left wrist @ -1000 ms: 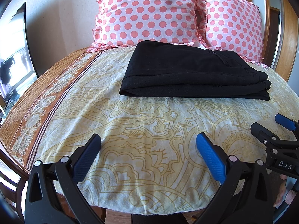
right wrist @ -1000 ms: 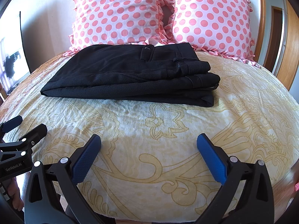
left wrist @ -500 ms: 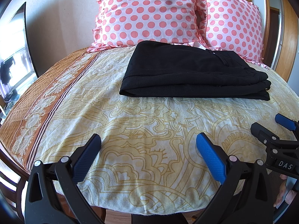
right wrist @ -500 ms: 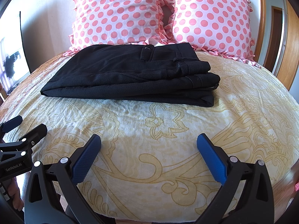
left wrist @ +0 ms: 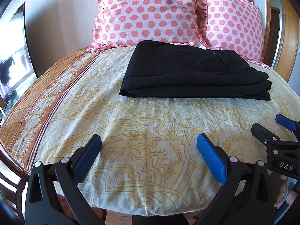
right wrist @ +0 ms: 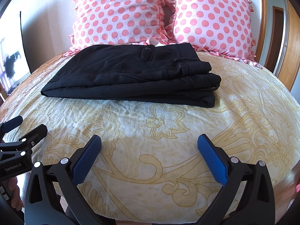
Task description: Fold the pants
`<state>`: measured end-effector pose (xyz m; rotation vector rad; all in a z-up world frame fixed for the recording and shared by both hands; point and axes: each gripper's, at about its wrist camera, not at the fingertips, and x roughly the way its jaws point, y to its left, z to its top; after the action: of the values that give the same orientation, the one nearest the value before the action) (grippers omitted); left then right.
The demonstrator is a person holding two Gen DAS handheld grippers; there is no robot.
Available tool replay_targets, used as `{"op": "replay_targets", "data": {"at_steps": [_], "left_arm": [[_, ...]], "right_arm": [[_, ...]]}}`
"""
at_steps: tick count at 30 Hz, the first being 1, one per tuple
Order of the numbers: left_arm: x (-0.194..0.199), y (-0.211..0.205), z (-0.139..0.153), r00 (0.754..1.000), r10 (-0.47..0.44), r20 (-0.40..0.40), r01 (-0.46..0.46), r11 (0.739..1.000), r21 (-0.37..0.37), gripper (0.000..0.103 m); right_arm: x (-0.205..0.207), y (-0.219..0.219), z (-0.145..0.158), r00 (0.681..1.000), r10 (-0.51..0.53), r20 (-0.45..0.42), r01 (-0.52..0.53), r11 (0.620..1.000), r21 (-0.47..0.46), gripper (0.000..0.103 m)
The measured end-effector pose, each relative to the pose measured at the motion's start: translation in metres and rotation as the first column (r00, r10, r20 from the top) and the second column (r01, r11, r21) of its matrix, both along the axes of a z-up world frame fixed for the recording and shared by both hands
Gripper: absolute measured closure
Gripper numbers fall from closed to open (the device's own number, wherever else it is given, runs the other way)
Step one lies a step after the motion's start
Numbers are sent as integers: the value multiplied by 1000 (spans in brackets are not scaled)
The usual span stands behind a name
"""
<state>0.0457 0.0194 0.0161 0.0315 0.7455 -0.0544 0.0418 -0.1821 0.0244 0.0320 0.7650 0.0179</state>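
Black pants [left wrist: 187, 73] lie folded in a flat stack on the bed, near the pillows; they also show in the right wrist view [right wrist: 135, 75], waistband to the right. My left gripper [left wrist: 150, 150] is open and empty, hovering over the bedspread near the bed's front edge, well short of the pants. My right gripper [right wrist: 150, 150] is open and empty, also back near the front edge. Each gripper shows at the side of the other's view: the right one [left wrist: 270, 131] and the left one [right wrist: 24, 129].
Two pink polka-dot pillows [left wrist: 150, 13] [right wrist: 211, 18] stand behind the pants against the wall. The yellow patterned bedspread [left wrist: 142, 123] has an orange border [left wrist: 37, 101] at the left. A wooden door frame [right wrist: 292, 37] is at the right.
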Motion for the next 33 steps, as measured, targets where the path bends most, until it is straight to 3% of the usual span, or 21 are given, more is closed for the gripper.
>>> {"op": "replay_targets", "data": {"at_steps": [33], "left_arm": [[5, 1, 1, 1000, -12, -26, 12, 1000, 0, 2]], "right_arm": [[1, 2, 0, 1000, -2, 1, 2, 1000, -1, 1]]}}
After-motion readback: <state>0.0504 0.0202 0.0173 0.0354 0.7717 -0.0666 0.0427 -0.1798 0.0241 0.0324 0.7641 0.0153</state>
